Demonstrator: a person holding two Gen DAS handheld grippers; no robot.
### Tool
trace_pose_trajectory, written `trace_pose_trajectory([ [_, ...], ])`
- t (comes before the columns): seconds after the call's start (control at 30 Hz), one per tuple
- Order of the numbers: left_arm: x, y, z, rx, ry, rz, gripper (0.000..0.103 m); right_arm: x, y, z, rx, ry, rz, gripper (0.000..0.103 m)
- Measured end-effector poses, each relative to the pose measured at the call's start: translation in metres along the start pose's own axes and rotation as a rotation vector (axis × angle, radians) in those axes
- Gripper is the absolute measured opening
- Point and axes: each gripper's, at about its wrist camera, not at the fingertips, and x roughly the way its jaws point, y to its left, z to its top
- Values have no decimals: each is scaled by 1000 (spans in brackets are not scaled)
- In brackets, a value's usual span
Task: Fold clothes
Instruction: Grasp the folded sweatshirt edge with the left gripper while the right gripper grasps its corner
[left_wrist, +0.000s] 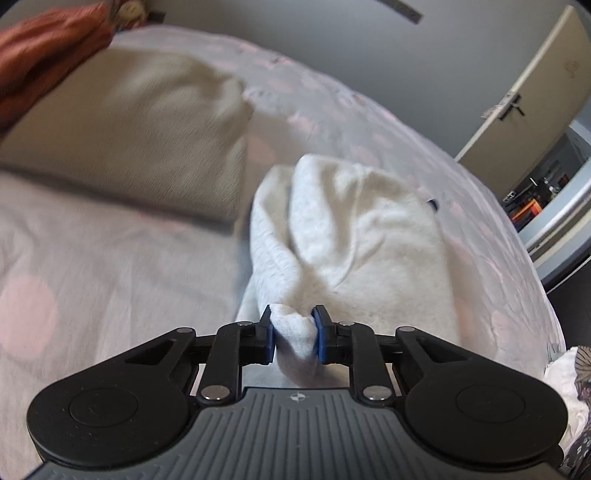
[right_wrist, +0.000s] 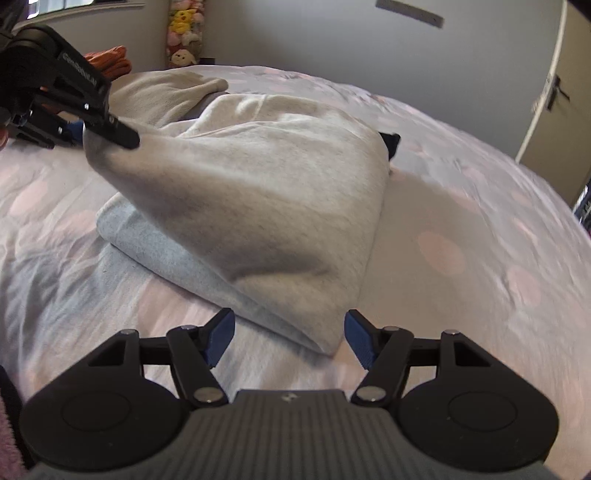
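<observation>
Left gripper: the left gripper (left_wrist: 294, 334) is clamped on a bunched corner of a light grey garment (left_wrist: 354, 236), blue pads pressed into the cloth on both sides; in the right wrist view the same tool (right_wrist: 110, 129) lifts that corner up off the bed.
Right gripper: the right gripper (right_wrist: 289, 339) hangs with its jaws apart, holding nothing, just before the garment's near folded corner.
Garment: the light grey garment (right_wrist: 258, 192) lies partly folded in the middle of the bedspread (right_wrist: 480, 229), one layer flat, the upper layer pulled into a tent toward the left gripper; a small dark tab (right_wrist: 390, 142) shows at its far edge.
Beyond the garment: a beige folded piece (left_wrist: 129, 125) lies farther up the bed, with orange cloth (left_wrist: 48, 48) behind it.
Writing: raised lettering runs along the left gripper's arm, too blurred to read; a small round emblem (left_wrist: 296, 397) marks the grey gripper body.
Background: soft toys (right_wrist: 184, 33) behind the garment; a door with a dark handle (left_wrist: 513, 107).
</observation>
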Motion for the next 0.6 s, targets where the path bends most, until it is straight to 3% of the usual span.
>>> trace_pose_trajectory([
  [0.17,17,12,-5,-31,53,33,17,12,5,-4,-75,-40,-34,66],
  [0.23,25,9,-6,-11,72,64,17,14,2,-7,-75,-47,-41,55],
  [0.3,31,7,-7,7,86,85,18,16,-4,-9,-58,-41,-35,51],
  [0.47,33,-1,-11,54,83,120,19,21,-17,-13,-15,-26,-21,51],
  [0.53,37,-7,-13,101,85,154,20,24,-22,-14,3,-21,-15,34],
  [0.6,37,-9,-14,112,82,172,23,25,-30,-15,38,-6,5,31],
])
